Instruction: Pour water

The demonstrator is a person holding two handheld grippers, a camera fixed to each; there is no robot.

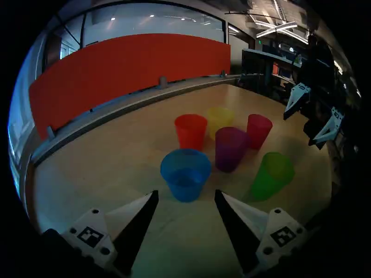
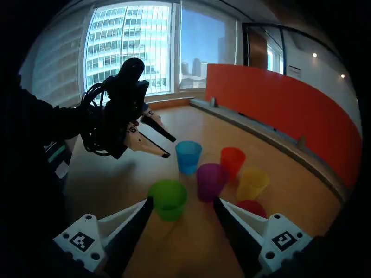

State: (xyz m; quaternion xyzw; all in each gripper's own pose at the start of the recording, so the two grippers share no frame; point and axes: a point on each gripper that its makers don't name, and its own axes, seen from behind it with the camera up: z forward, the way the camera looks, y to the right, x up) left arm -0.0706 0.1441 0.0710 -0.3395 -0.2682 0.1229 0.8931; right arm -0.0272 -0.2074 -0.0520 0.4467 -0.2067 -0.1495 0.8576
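Left claw spread behind blue cup; right claw spread

Left gripper view was dim, with a cool bluish cast. Ceiling strip lights glowed at upper right, and the wooden table was softly lit. The green cup threw a faint shadow at its base. The fisheye lens bowed the orange partition and darkened the edges. Right gripper view was brighter: daylight poured through a large window, backlighting the left tool and a sleeve into near-black silhouettes, with a pale sheen on the table beneath. Both pictures were sharp in the middle.
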